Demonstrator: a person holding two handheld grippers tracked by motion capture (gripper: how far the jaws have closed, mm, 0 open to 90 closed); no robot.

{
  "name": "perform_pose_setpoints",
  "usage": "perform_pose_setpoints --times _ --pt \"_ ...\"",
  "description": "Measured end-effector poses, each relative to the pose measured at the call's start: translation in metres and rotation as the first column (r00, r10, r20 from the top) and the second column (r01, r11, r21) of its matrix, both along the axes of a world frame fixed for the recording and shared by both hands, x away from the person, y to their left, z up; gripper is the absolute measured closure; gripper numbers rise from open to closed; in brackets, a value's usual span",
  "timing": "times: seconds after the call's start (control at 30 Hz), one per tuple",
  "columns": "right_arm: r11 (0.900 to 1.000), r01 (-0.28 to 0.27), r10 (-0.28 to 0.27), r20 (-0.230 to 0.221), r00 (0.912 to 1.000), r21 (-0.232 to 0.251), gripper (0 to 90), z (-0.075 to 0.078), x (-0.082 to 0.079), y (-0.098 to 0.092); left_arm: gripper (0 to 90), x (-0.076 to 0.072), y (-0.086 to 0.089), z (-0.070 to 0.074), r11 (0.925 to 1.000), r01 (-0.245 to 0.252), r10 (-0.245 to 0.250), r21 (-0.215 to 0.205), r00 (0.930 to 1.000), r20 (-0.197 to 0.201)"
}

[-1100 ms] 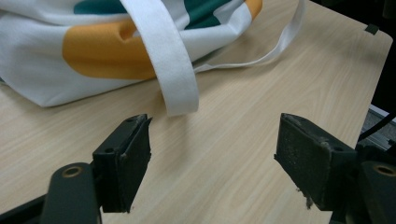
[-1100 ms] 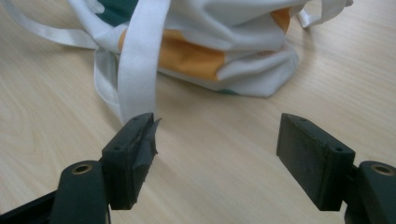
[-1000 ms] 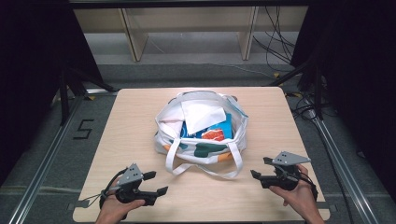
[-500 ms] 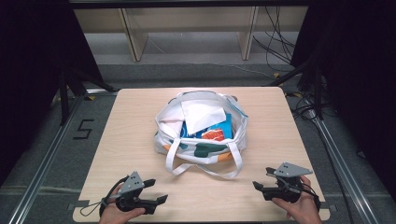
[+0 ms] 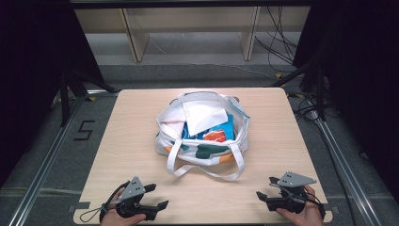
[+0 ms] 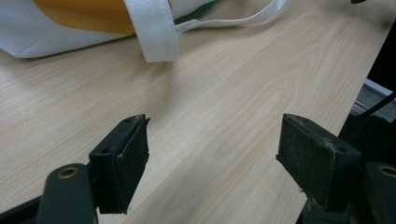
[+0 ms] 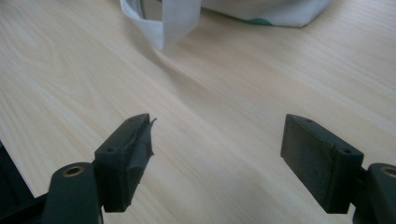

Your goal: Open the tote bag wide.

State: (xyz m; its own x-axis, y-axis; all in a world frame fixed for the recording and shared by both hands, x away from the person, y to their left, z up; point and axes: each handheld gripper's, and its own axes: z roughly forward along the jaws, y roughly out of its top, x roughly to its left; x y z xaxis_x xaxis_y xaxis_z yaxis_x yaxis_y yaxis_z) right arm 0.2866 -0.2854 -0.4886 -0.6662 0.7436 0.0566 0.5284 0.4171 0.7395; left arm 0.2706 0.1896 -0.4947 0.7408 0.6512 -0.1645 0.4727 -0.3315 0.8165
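A white cloth bag (image 5: 202, 129) with orange and green patches sits open at the middle of the wooden table (image 5: 282, 132); white, blue and orange items lie inside it. Its white straps (image 5: 204, 167) trail toward the front edge. My left gripper (image 5: 157, 197) rests low at the front left, open and empty, with a strap (image 6: 156, 32) ahead of it. At the front right my right gripper (image 5: 263, 188) stands open and empty too, facing the bag's strap (image 7: 180, 21).
Bare table top lies between both grippers and the bag. Metal rails (image 5: 51, 150) run along both sides of the table. A wooden shelf frame (image 5: 188, 28) and loose cables (image 5: 282, 42) stand on the floor behind it.
Both grippers have drawn back toward the table's front edge, away from the bag. The bag has not moved.
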Motion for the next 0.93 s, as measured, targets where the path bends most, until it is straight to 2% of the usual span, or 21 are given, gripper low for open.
perform_pose_setpoints --times 0.03,0.07,0.1,0.13,0.23,0.3,0.43,0.53,0.57,0.63,0.67,0.7,0.73,0.83,0.9,0.93 --pt "1.0 -0.013 0.013 0.013 0.9998 -0.011 25.8 -0.0011 0.0006 -0.0009 23.9 0.0004 0.001 0.0002 0.9997 0.001 -0.001 0.026 1.0 -0.004" --pt "1.0 -0.011 0.011 0.02 0.9997 -0.019 25.7 -0.0014 0.0001 -0.0012 23.9 0.0001 -0.0005 -0.0001 0.9999 -0.003 0.003 0.01 1.0 -0.008" --pt "1.0 0.001 -0.001 0.003 1.0 -0.009 25.8 -0.002 -0.0018 0.0 23.9 0.0 -0.0007 0.0003 0.9999 0.001 -0.001 0.013 1.0 0.0" --pt "1.0 0.002 -0.002 -0.012 0.9999 -0.004 25.8 -0.0022 -0.0028 0.0006 23.9 -0.0001 -0.0012 -0.0003 1.0 -0.003 0.003 0.002 1.0 -0.009" --pt "1.0 -0.01 0.01 0.001 1.0 -0.016 25.8 -0.0027 -0.0019 -0.0002 23.9 0.0002 -0.0005 -0.0002 0.9999 -0.009 0.009 0.014 0.9999 -0.007" --pt "1.0 -0.02 0.02 0.01 0.9997 -0.024 25.8 -0.0032 -0.0013 -0.0005 23.9 0.0004 -0.0008 -0.0006 1.0 -0.006 0.007 0.003 0.9999 -0.009" --pt "1.0 -0.026 0.026 -0.009 0.9996 -0.015 25.8 -0.0034 -0.0016 0.0001 23.9 0.0012 0.0 0.0001 0.9999 0.006 -0.006 0.016 1.0 0.003" --pt "0.999 -0.024 0.024 -0.001 0.9997 -0.025 25.8 -0.0037 -0.0014 0.0001 23.9 0.0014 0.0 -0.0007 0.9999 0.003 -0.003 0.011 1.0 0.009" --pt "0.999 -0.032 0.031 -0.01 0.9995 -0.011 25.8 -0.0046 -0.0008 0.0002 23.9 0.0015 0.0002 -0.0007 0.9999 0.003 -0.003 0.011 1.0 0.008" --pt "1.0 -0.029 0.029 -0.013 0.9995 -0.01 25.8 -0.005 -0.001 0.0008 23.9 0.0022 0.0017 -0.0004 0.9993 0.008 -0.009 0.036 0.9999 0.008" --pt "0.999 -0.041 0.041 -0.006 0.9991 -0.013 25.8 -0.0055 0.0001 0.0005 23.9 0.0019 0.0012 -0.0008 0.9996 -0.003 0.003 0.028 1.0 0.0" --pt "0.999 -0.029 0.029 0.001 0.9996 -0.022 25.8 -0.0052 -0.0007 0.0007 23.9 0.002 0.0013 -0.0008 0.9996 -0.002 0.002 0.029 1.0 0.001" --pt "0.999 -0.028 0.028 0.003 0.9996 -0.027 25.8 -0.0051 -0.0006 0.0006 23.8 0.0011 -0.0007 -0.0014 0.9999 -0.013 0.013 -0.006 0.9999 -0.004" --pt "0.999 -0.027 0.027 0.0 0.9996 -0.025 25.8 -0.0051 -0.0007 0.0008 23.8 0.002 0.0001 -0.0011 1.0 -0.003 0.003 0.004 1.0 0.007" --pt "0.999 -0.027 0.027 0.0 0.9996 -0.026 25.8 -0.0052 -0.0007 0.0007 23.6 0.0017 0.0002 -0.0012 0.9999 -0.013 0.013 0.004 0.9999 -0.007" --pt "0.999 -0.029 0.029 0.002 0.9996 -0.026 25.8 -0.0054 -0.0005 0.0005 23.3 0.0027 0.0017 -0.0011 0.9996 -0.008 0.008 0.028 1.0 0.003"
